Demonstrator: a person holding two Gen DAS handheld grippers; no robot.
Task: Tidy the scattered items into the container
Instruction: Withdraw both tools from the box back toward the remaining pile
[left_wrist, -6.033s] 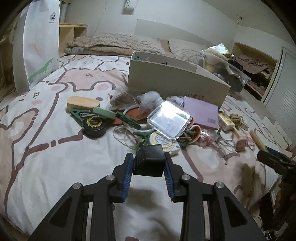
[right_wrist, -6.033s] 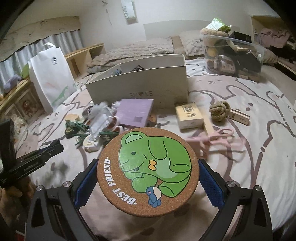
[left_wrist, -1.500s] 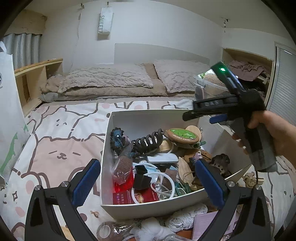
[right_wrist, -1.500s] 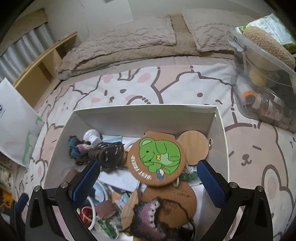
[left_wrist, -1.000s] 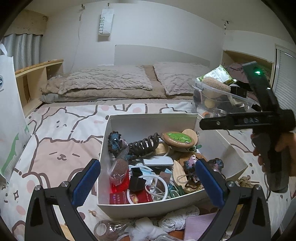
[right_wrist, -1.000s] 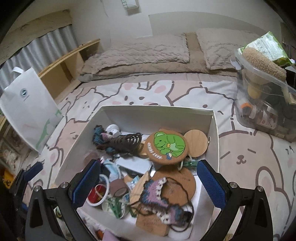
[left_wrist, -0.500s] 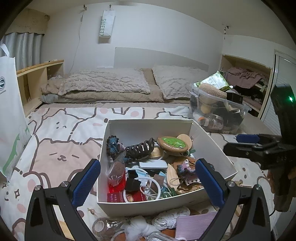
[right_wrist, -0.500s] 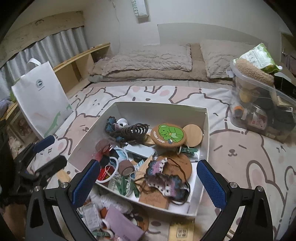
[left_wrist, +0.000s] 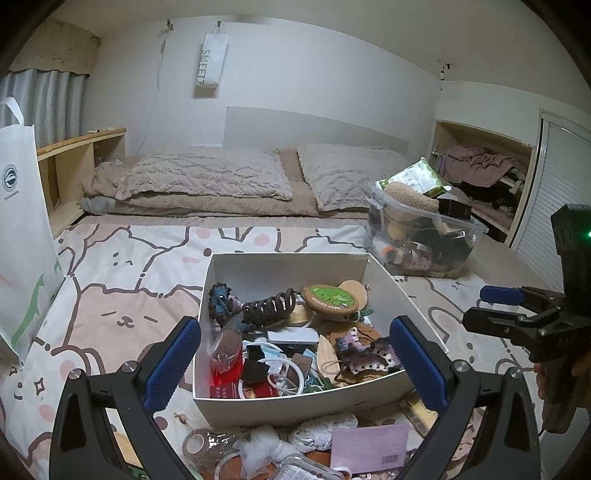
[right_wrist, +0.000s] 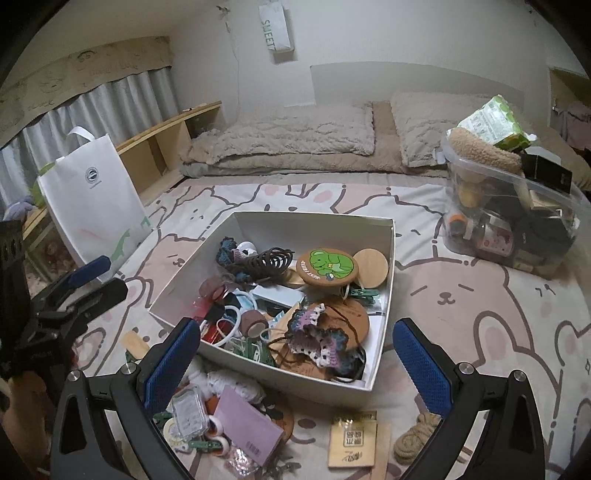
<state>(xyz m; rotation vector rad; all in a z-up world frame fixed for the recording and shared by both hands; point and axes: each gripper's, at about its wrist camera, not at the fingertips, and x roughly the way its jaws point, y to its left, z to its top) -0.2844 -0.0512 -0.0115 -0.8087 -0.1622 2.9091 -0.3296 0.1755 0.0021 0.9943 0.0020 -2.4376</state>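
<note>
With the round cork coaster bearing a green frog (right_wrist: 327, 268) dropped into the white cardboard box (right_wrist: 384, 332) on the bed, we had drawn both grippers, left (left_wrist: 295, 363) and right (right_wrist: 297, 363), back with fingers wide apart and empty, clutter still awaiting us

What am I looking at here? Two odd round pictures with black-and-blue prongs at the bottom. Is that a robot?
No robot: a person holds a hand tool in each hand, each with a camera looking along its prongs. One picture comes from the left claw, the other from the right claw. Both are open and hold nothing. On the bed sits a white box full of small things, including a green frog coaster. A purple notebook and a rope knot lie loose in front of it.
</note>
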